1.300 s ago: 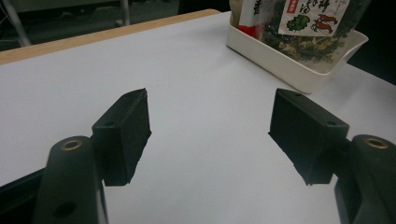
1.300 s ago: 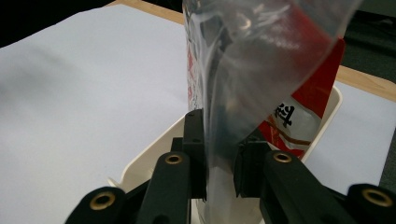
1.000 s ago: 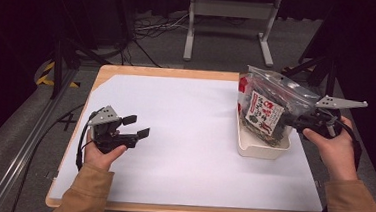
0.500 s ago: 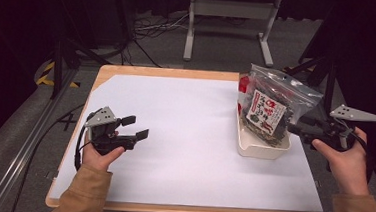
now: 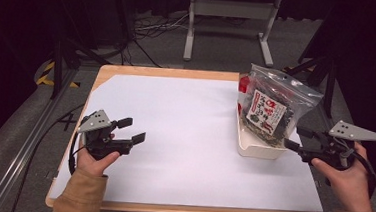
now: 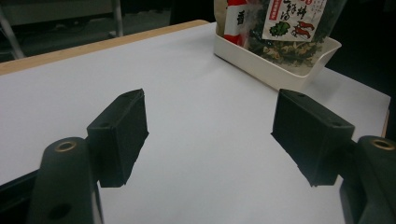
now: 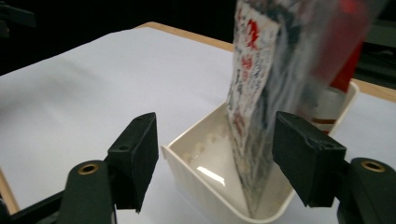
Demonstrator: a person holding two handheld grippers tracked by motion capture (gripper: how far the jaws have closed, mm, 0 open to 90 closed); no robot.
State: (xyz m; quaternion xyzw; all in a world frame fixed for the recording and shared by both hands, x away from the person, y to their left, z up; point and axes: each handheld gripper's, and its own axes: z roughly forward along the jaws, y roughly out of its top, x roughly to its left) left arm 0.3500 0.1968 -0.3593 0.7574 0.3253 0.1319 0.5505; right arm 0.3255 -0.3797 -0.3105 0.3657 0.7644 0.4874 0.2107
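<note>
the clear snack bag [image 5: 268, 109] stands upright in the white tray [image 5: 258, 150] at the right side of the frame in the high view, its printed label facing the person and its zip top leaning toward the upper right. behind it in the same tray a red-and-white packet [image 5: 244, 87] peeks out at the bag's left edge. in the right gripper view the bag rises steeply from the tray's near corner, bottom edge down on the tray floor, with nothing gripping it.

the right tool [image 5: 293, 144] sits just beside the tray's lower right corner, and its jaws have just been opening; they now stand wide apart with only air between them, the bag and tray lying beyond the tips. so the placing looks done: the bag is in the tray and let go. it leans a little, and whether it will stay standing is hard to judge.

the left tool [image 5: 131, 131] hovers low over the white desk [image 5: 184, 136] at the lower left of the frame, well apart from the tray, jaws spread and holding nothing. what seems left is for the right hand to draw clear of the tray; no other loose item lies on the desk to be packed.
</note>
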